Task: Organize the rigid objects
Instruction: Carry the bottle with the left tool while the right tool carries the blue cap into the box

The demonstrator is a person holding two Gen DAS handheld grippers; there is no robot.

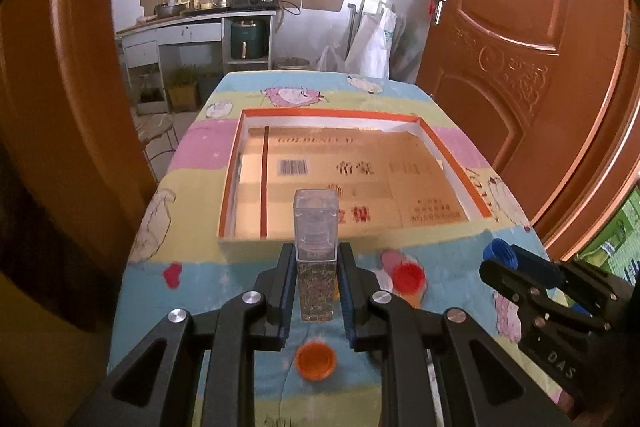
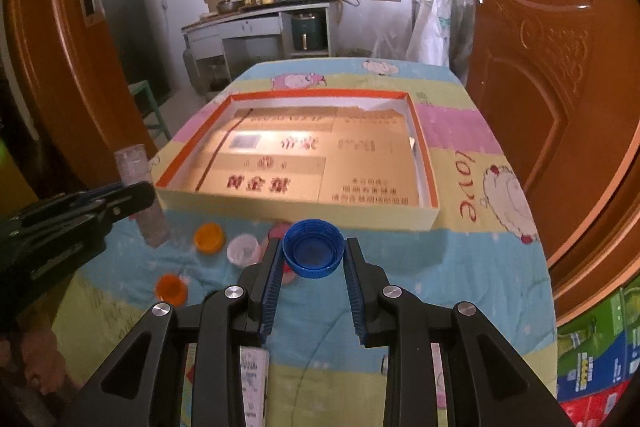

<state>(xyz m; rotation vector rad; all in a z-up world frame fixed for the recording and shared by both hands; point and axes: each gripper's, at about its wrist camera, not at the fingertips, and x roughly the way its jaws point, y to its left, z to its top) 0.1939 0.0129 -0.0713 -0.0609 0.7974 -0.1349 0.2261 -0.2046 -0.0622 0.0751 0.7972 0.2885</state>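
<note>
Both the left gripper (image 1: 316, 259) and right gripper (image 2: 314, 253) are matte black plastic linkages with silver round screws, blue ribbed fingers (image 2: 272, 279), and embossed lettering at the left view's lower right.

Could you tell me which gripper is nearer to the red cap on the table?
Right. The right gripper, holding a blue cap, hangs almost directly over the red cap. The left gripper, gripping a clear jar, is off to that cap's left.

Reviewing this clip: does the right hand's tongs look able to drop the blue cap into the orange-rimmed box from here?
Probably yes. The right tongs grip the blue cap, the box lies directly ahead with its near wall low, and nothing stands between them.
</note>
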